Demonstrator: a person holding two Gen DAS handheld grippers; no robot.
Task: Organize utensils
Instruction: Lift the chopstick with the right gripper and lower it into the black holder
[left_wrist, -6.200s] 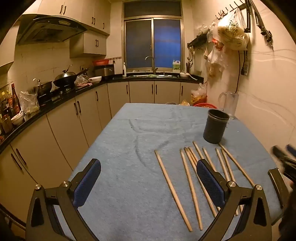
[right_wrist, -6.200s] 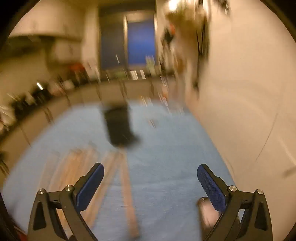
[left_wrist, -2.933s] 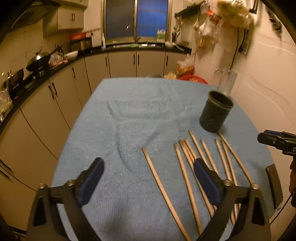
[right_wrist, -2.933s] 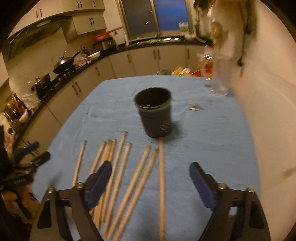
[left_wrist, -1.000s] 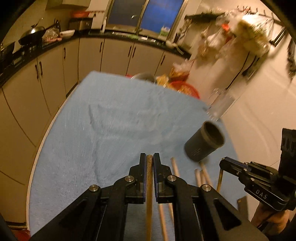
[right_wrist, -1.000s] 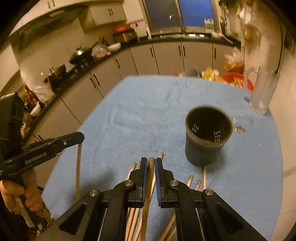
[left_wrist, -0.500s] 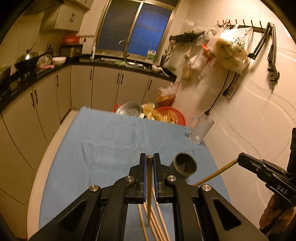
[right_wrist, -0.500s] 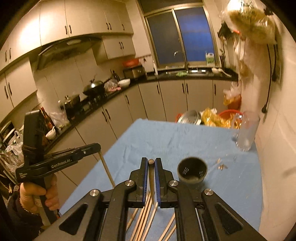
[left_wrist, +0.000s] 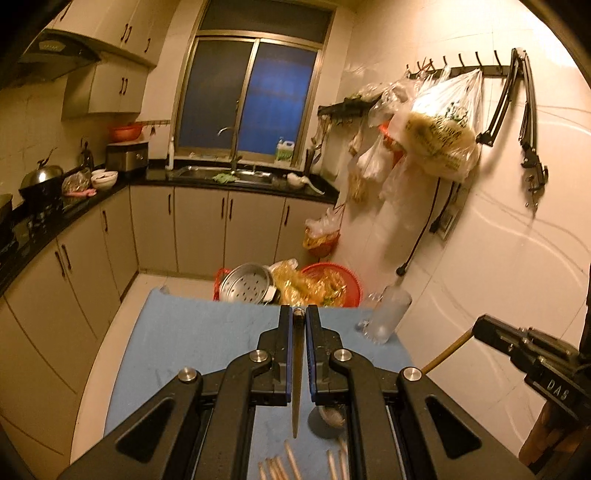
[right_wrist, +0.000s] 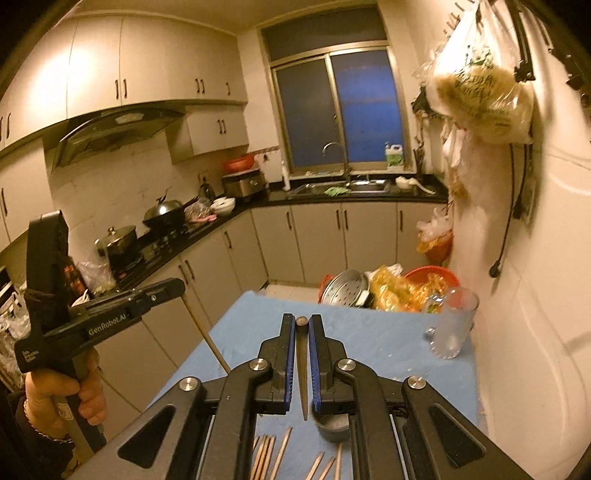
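Observation:
My left gripper (left_wrist: 297, 318) is shut on a wooden chopstick (left_wrist: 296, 387) that hangs point-down between its blue pads, high above the blue-clothed table (left_wrist: 184, 339). My right gripper (right_wrist: 303, 325) is shut the same way on a second chopstick (right_wrist: 303, 373). The black cup (right_wrist: 332, 424) stands far below on the cloth, partly hidden by the right gripper's fingers; it also shows as the cup (left_wrist: 328, 415) in the left wrist view. Several loose chopsticks (right_wrist: 266, 458) lie on the cloth near the front. Each view shows the other gripper from the side with its stick slanting down.
A glass mug (right_wrist: 450, 325) stands at the table's far right, close to the wall. Beyond the far edge sit a metal steamer pan (left_wrist: 245, 282) and a red basin (left_wrist: 332, 284) on the floor. Cabinets and a black counter line the left side and the back.
Both grippers have risen well above the table with their chopsticks. The cup and loose chopsticks now look smaller and lower in view, and more of the kitchen shows.

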